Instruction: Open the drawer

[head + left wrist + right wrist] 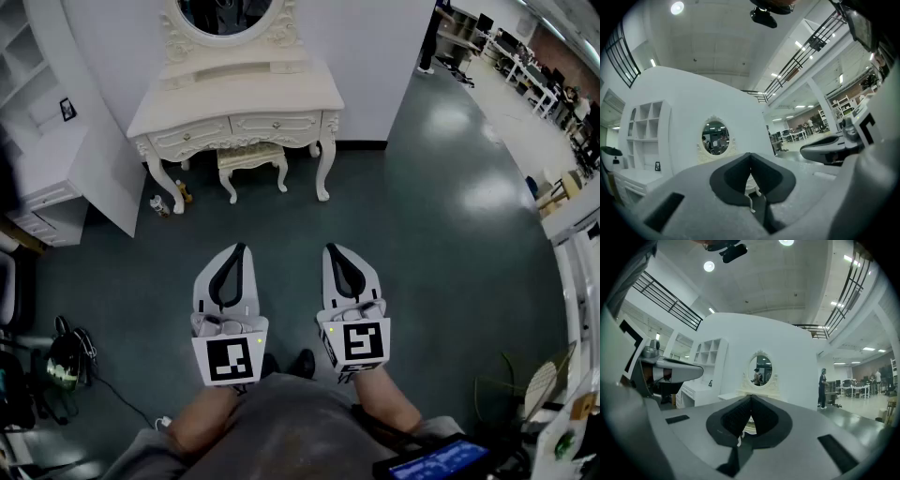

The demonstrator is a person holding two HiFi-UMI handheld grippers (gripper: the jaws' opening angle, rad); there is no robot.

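Head view: left gripper and right gripper hover level, jaws together and empty, likely because the drawer sits well ahead of them.

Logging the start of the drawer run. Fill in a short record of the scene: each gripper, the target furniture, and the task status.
left gripper: jaws together, empty, held level
right gripper: jaws together, empty, held level
dressing table: ahead, apart from both grippers
drawers: both closed
stool: tucked under the table
task status: drawer not yet opened
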